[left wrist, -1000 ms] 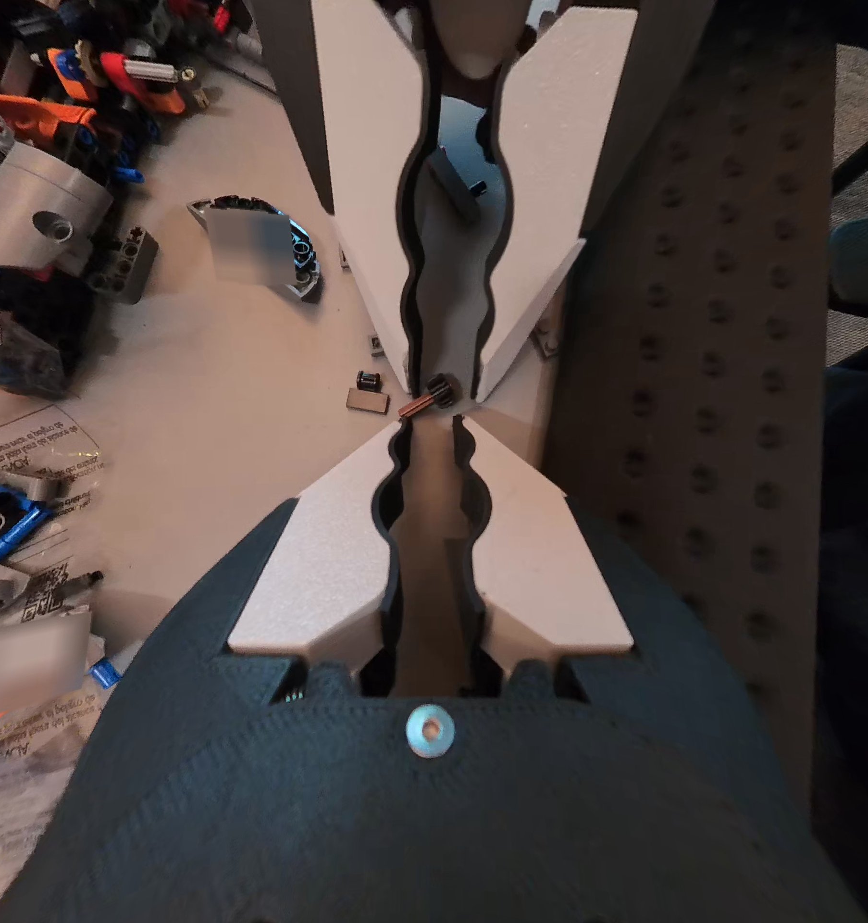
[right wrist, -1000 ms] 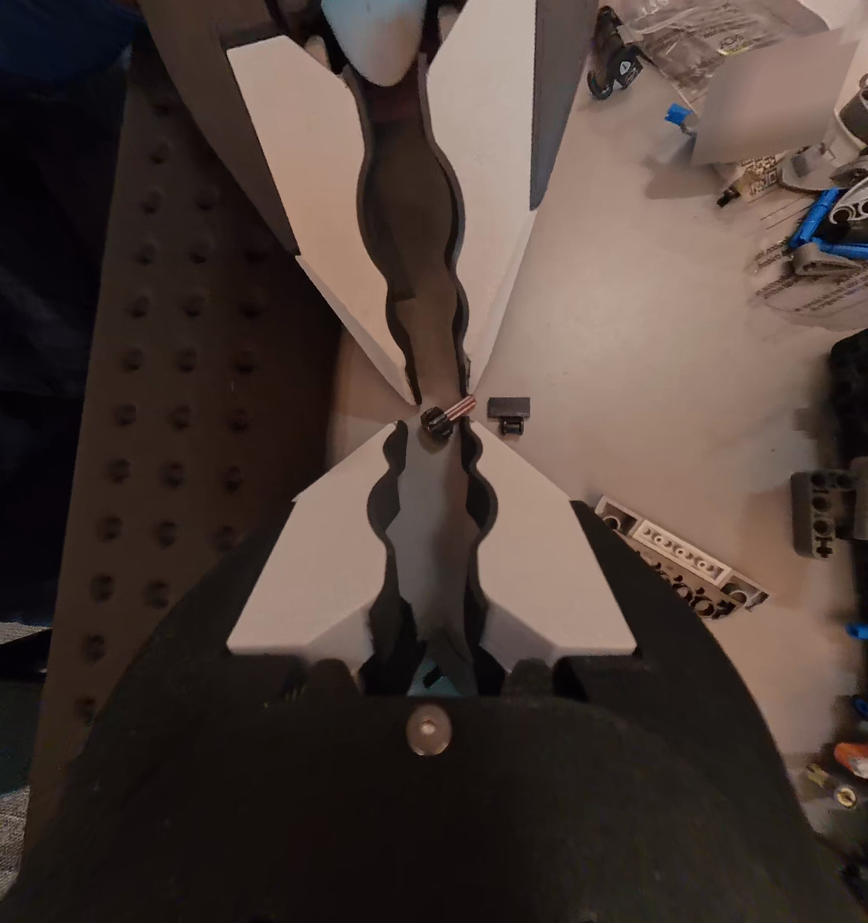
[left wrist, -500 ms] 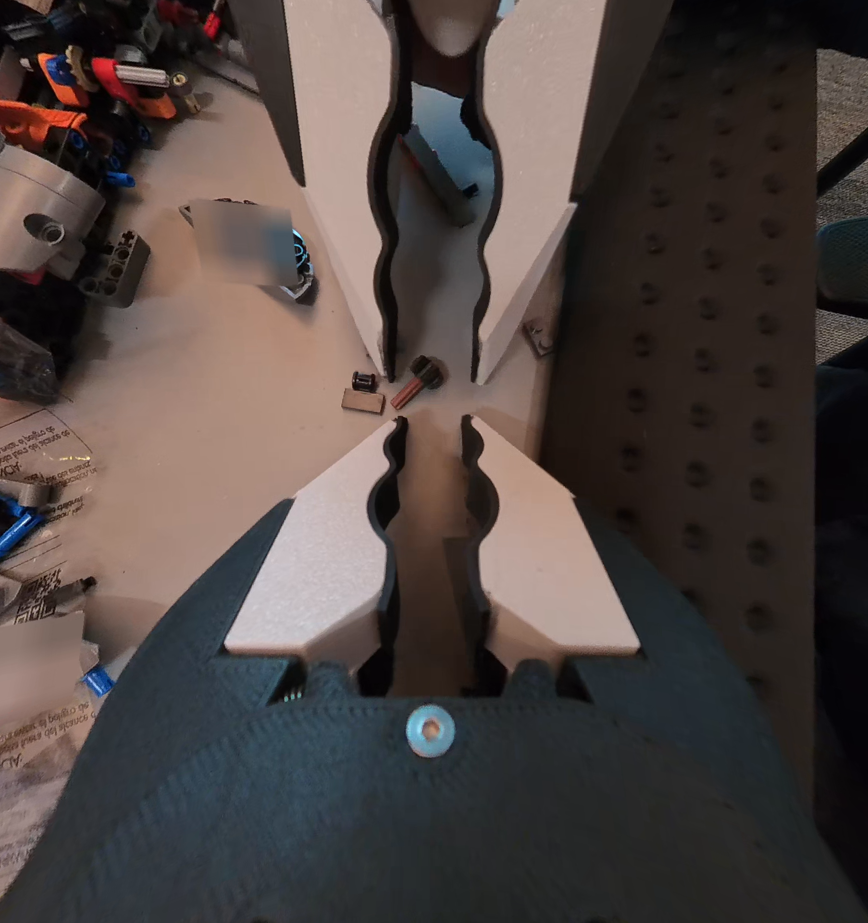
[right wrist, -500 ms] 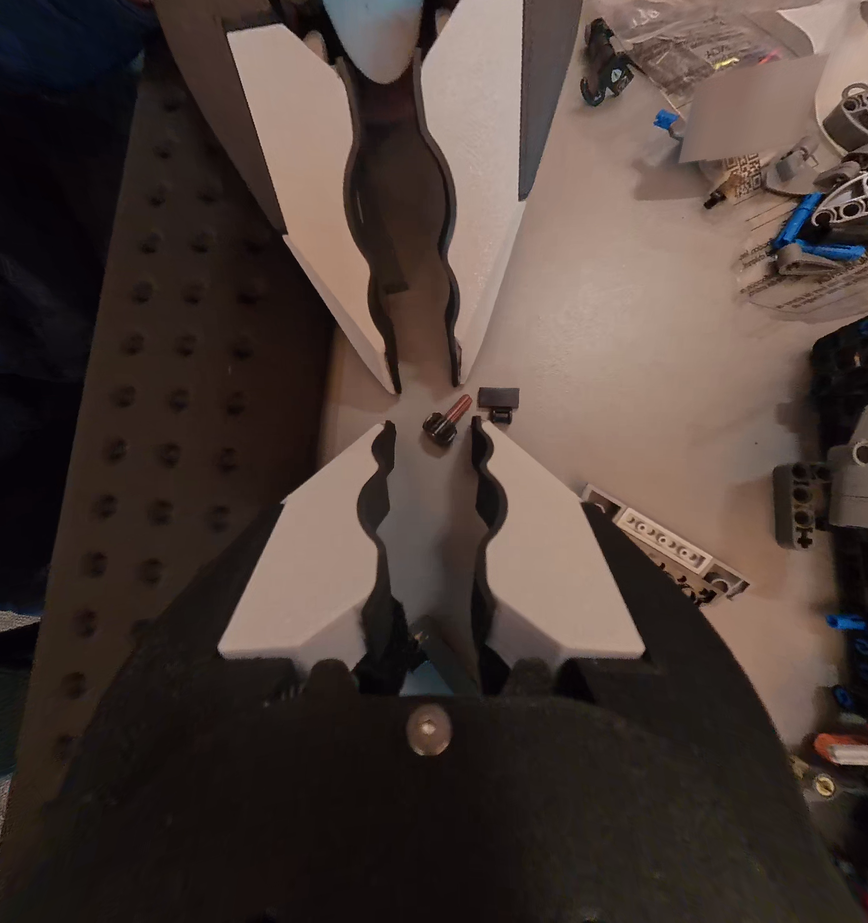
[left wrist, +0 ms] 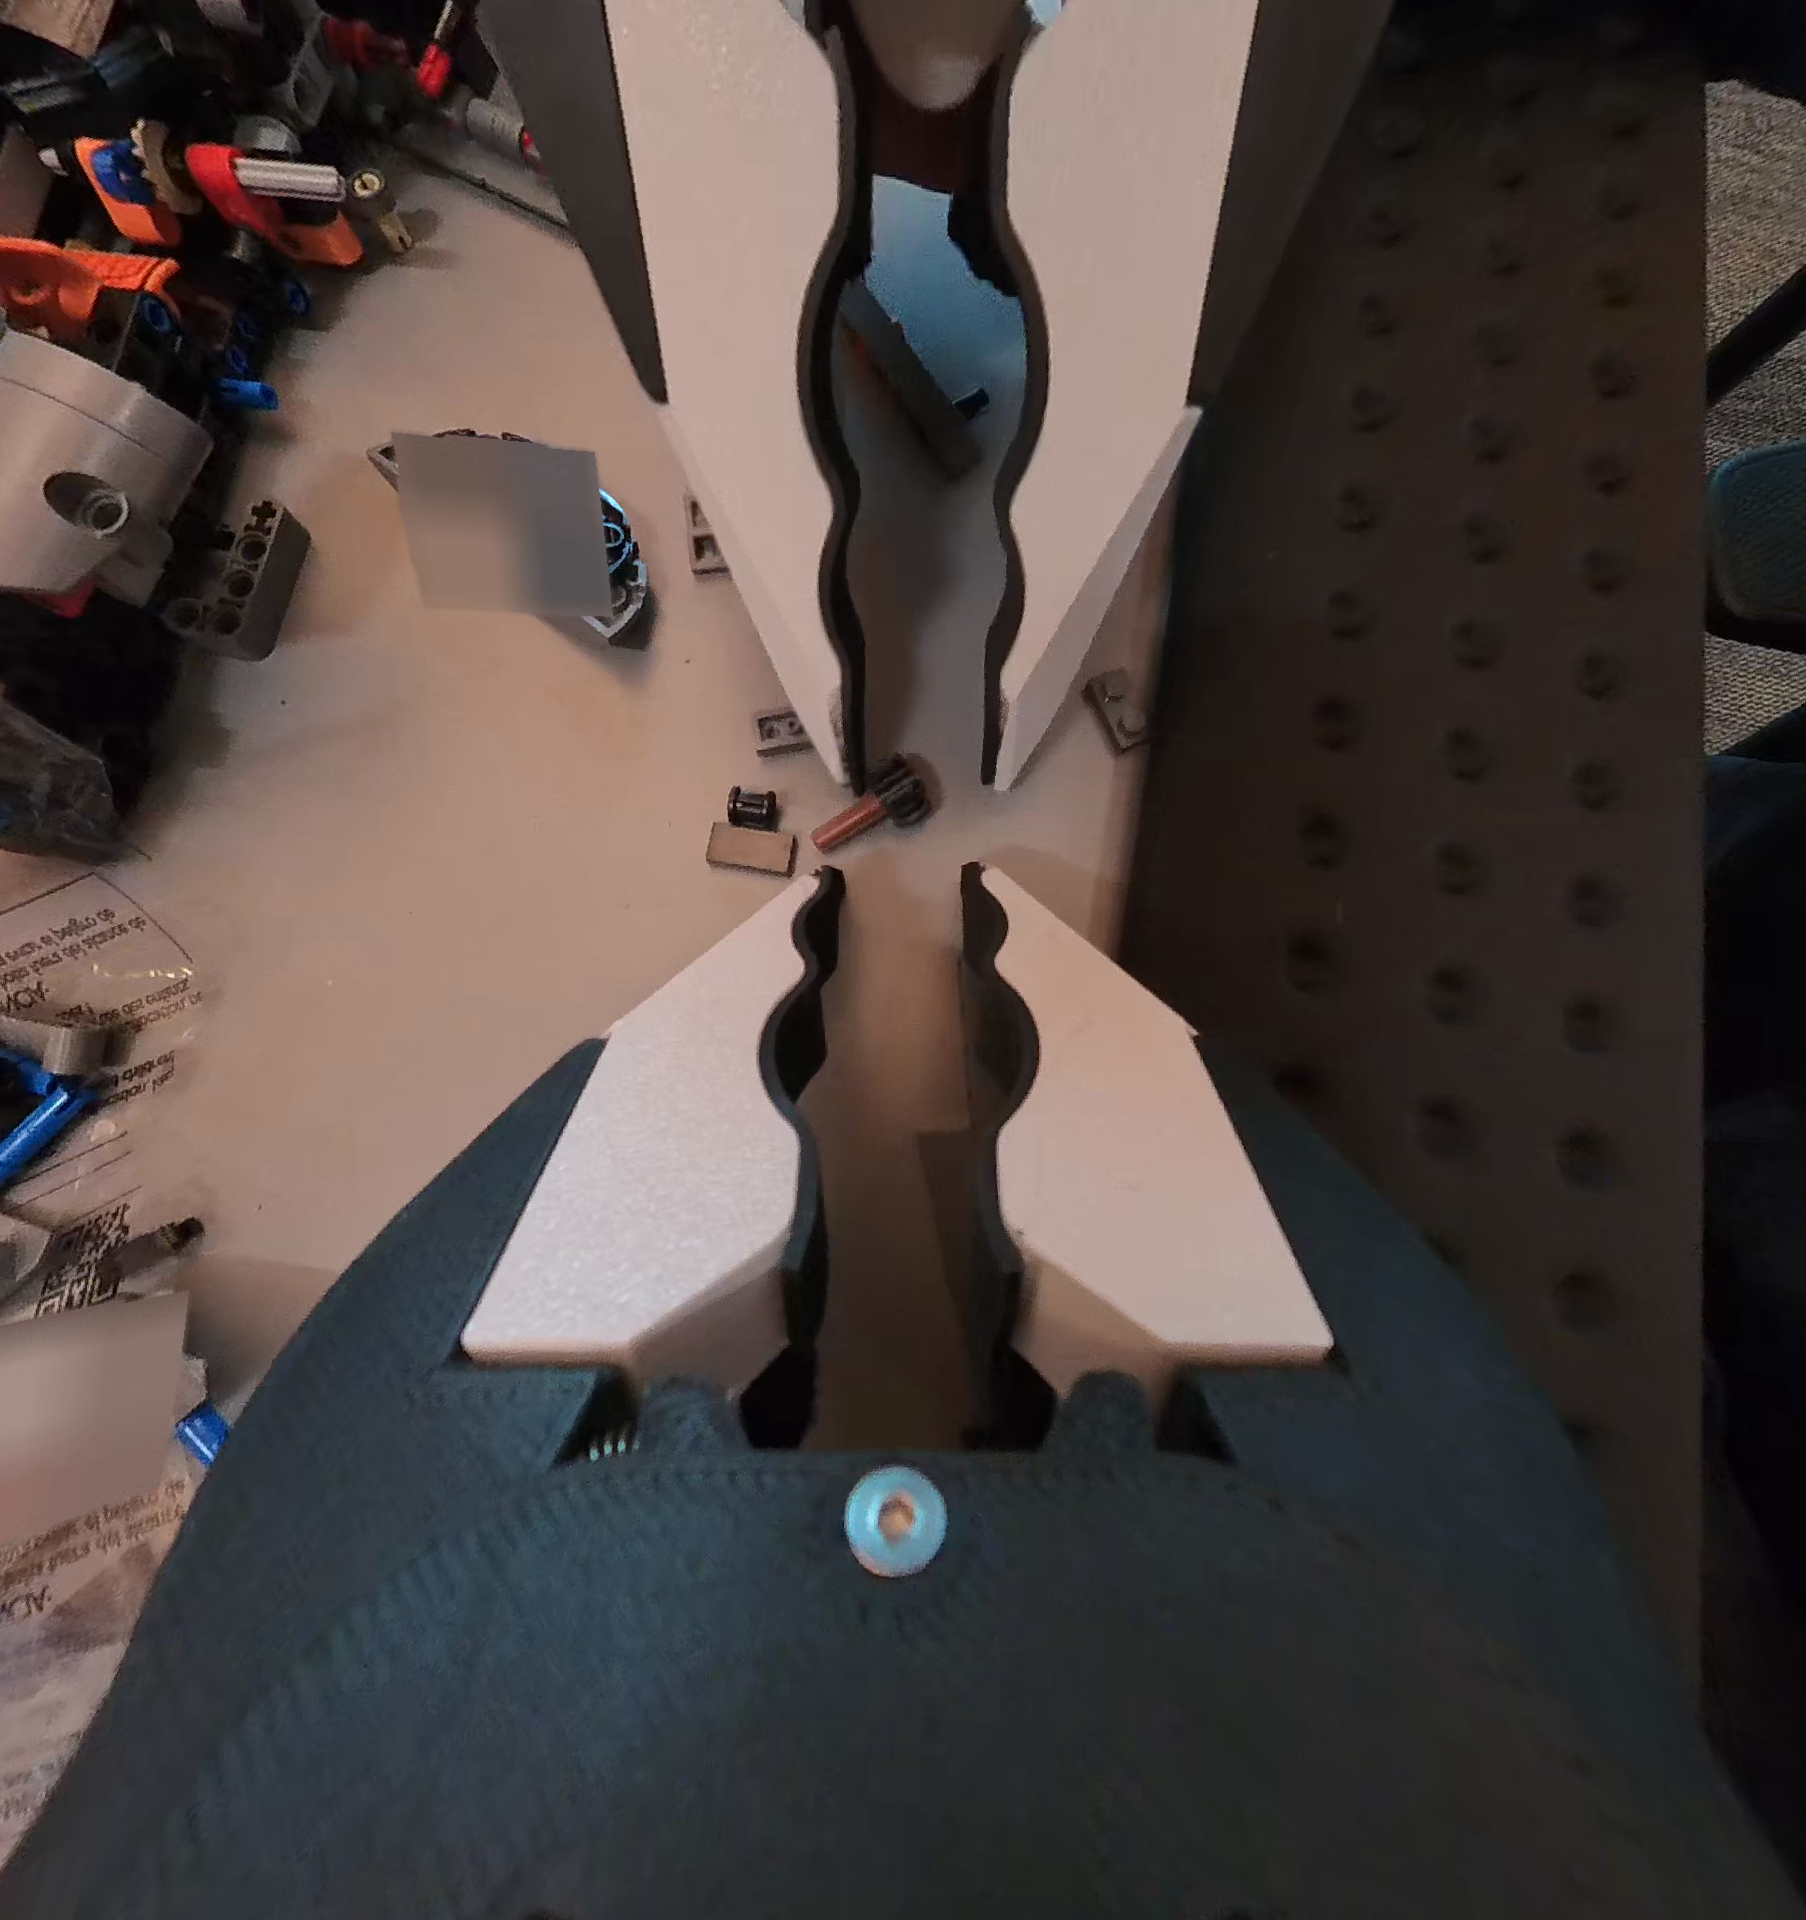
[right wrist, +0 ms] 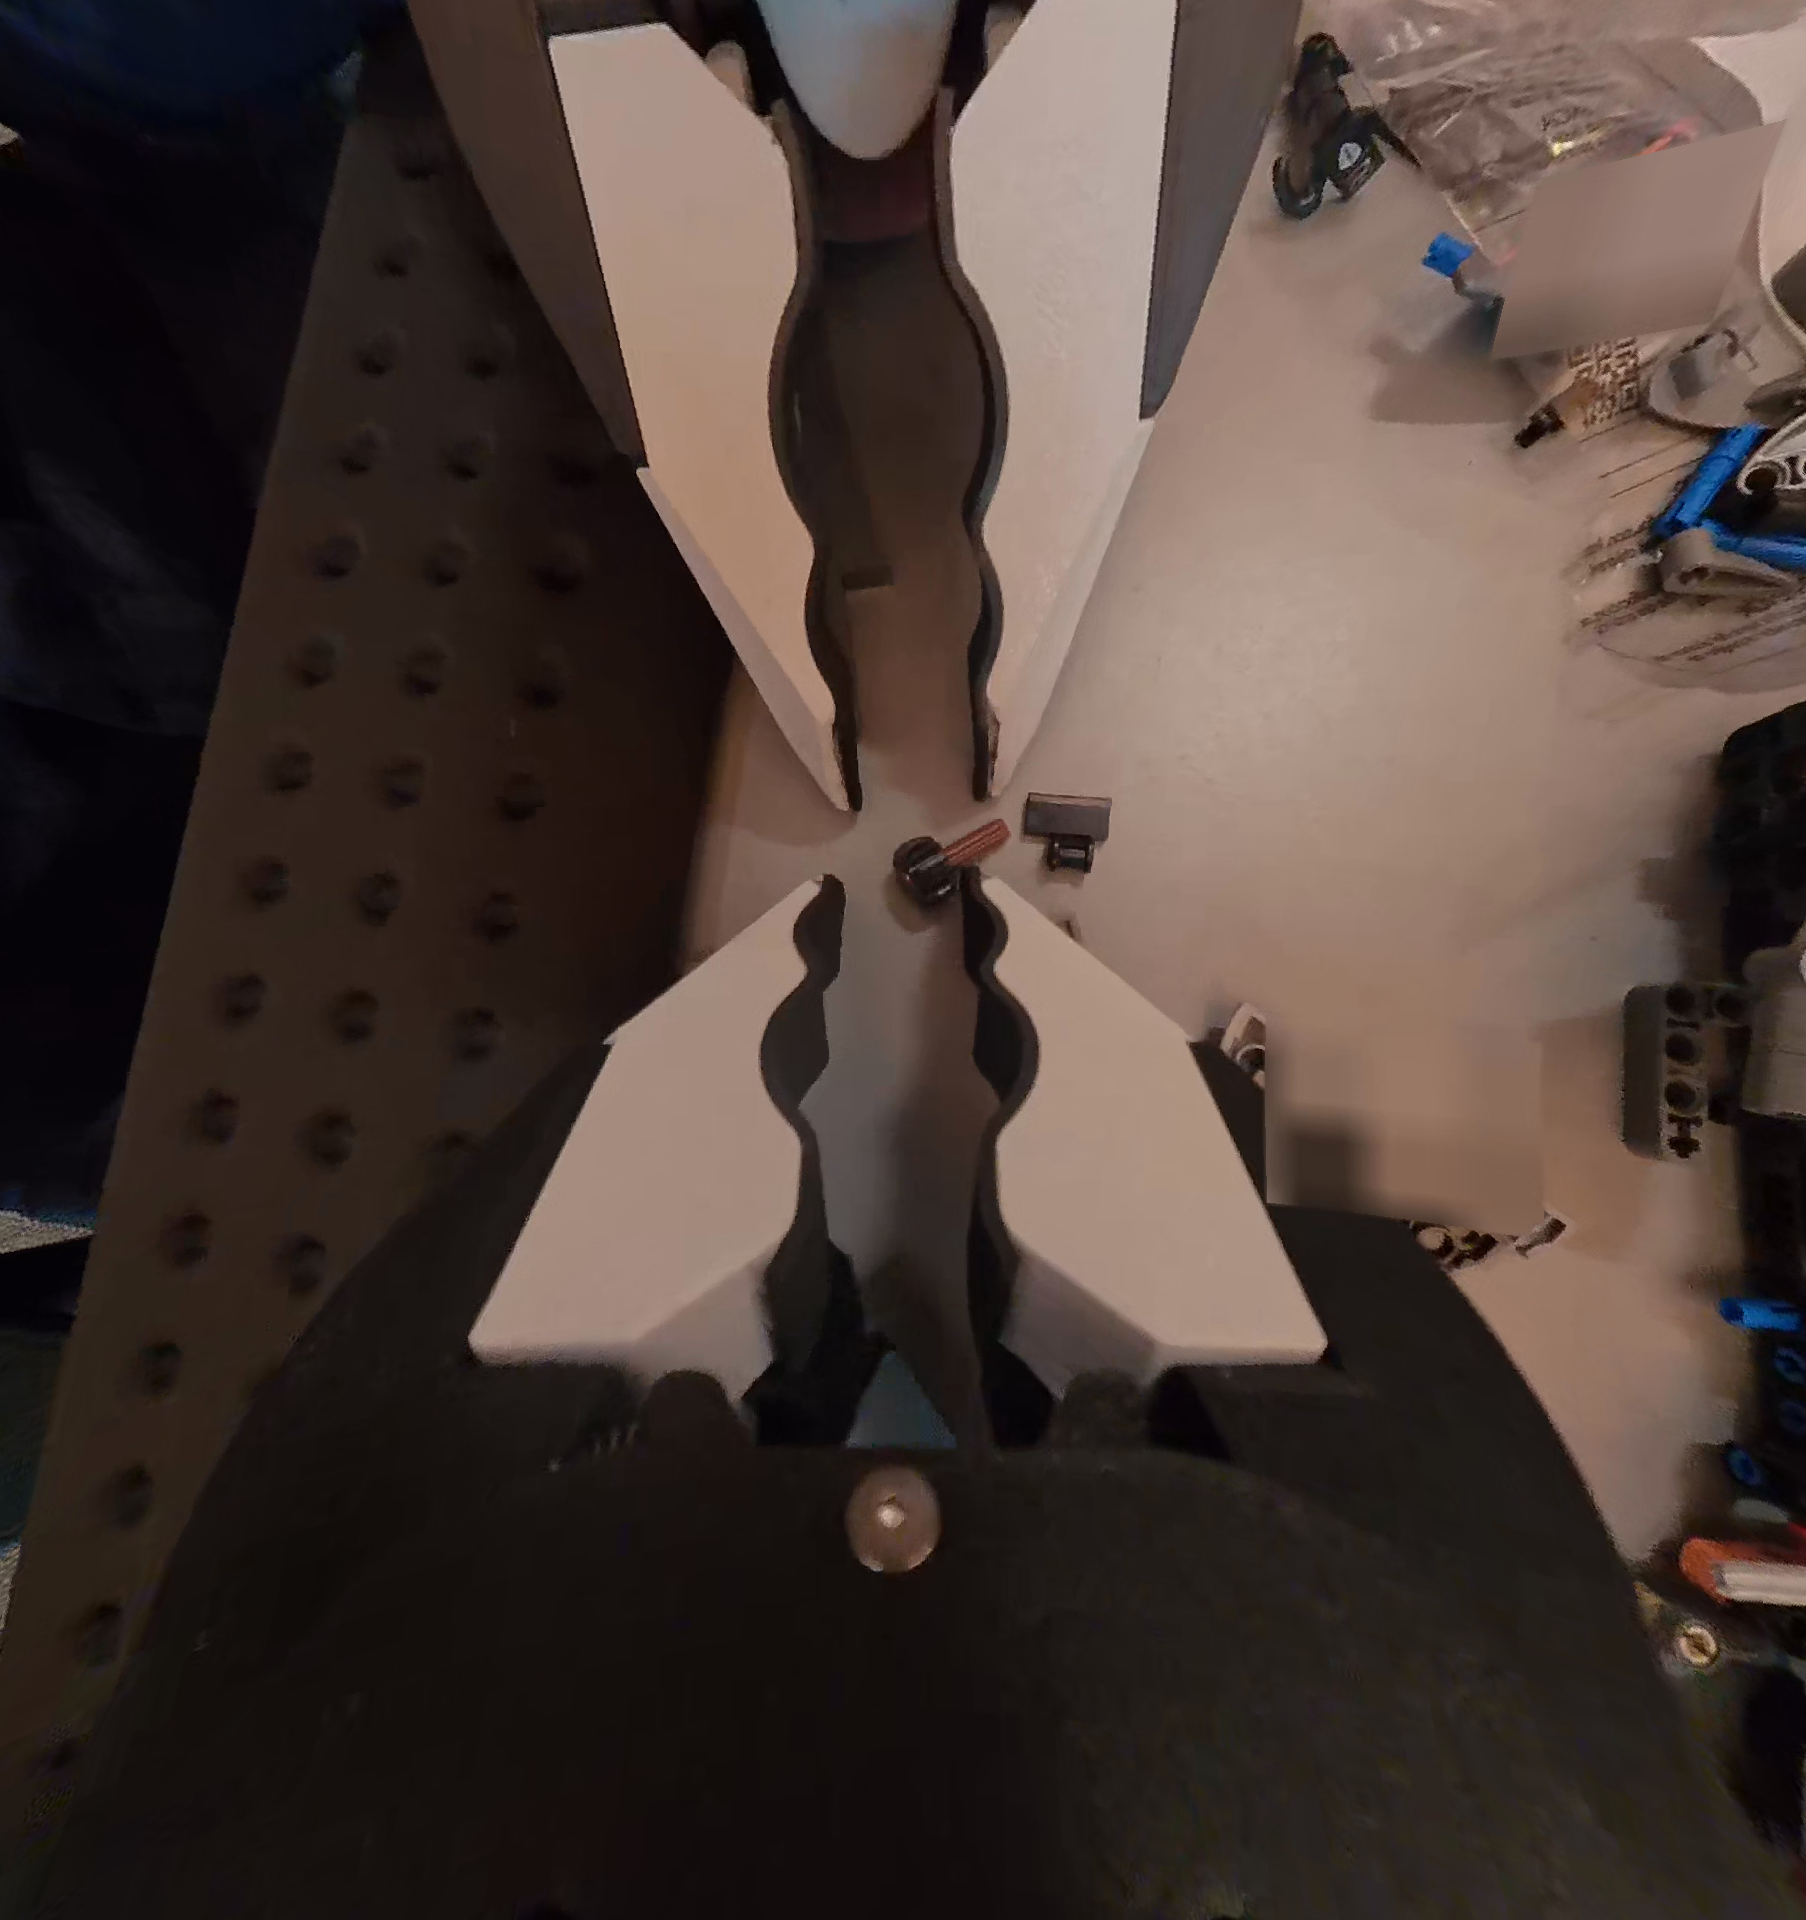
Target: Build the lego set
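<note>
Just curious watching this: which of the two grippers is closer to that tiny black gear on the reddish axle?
Right. The right gripper has the gear at its fingertips, touching one finger. The left gripper sits slightly back from the gear, facing it.

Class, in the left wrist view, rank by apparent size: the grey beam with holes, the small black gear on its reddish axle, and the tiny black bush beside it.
1. Grey beam with holes
2. Black gear on its reddish axle
3. Black bush

The beam lies farther away, yet looks largest.

A grey plate point(right wrist: 1439, 1242) beside the right tool point(right wrist: 904, 883) lay mostly hidden; the parts pile point(left wrist: 99, 260) beyond it ran off-frame.
</note>
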`<state>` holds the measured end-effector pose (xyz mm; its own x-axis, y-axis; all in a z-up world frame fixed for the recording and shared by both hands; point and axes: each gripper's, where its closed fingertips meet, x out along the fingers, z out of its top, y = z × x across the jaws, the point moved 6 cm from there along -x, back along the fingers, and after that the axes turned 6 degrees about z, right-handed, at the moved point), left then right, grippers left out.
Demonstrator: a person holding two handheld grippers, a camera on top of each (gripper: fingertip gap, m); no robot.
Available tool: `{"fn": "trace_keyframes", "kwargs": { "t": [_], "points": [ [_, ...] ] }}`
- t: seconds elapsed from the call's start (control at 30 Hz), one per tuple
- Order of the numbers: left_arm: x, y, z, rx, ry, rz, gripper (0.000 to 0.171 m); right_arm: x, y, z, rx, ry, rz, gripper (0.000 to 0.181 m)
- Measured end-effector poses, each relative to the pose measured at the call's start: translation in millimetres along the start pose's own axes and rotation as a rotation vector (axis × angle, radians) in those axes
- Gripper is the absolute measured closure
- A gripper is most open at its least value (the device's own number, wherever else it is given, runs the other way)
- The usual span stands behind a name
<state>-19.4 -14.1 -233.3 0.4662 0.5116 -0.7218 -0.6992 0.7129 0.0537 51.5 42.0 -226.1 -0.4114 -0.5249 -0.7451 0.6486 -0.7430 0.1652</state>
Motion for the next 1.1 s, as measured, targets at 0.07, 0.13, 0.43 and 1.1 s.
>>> {"fn": "trace_keyframes", "kwargs": {
  "t": [0.07,0.13,0.43,1.1],
  "points": [
    [1,0,1,0.005,0.001,0.006,0.151,-1,0,0,0.008,-0.002,0.004,0.16],
    [2,-1,2,0.008,0.001,0.006,0.151,0,2,0,0.015,-0.002,0.024,0.165],
    [3,-2,3,0.025,-0.001,0.003,0.15,-1,-4,0,0.051,-0.001,-0.018,0.158],
    [6,-2,6,0.057,0.007,-0.027,0.159,4,-4,1,0.025,0.0,-0.02,0.163]
  ]
}}
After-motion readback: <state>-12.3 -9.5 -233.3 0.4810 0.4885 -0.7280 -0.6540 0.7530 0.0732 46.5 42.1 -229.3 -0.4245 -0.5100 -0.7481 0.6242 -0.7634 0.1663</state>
